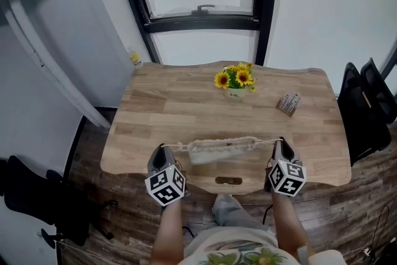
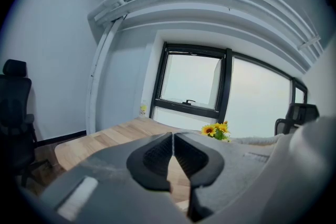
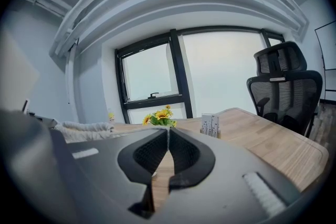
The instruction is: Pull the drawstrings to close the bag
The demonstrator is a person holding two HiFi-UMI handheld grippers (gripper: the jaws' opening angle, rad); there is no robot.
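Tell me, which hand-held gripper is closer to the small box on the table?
Right. The right hand-held gripper is at the table's near edge, almost in line with the small box; the left hand-held gripper is across the bag, well to the box's left.

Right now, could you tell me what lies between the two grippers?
Head view: a gathered cream cloth bag, its drawstrings running to left gripper and right gripper.
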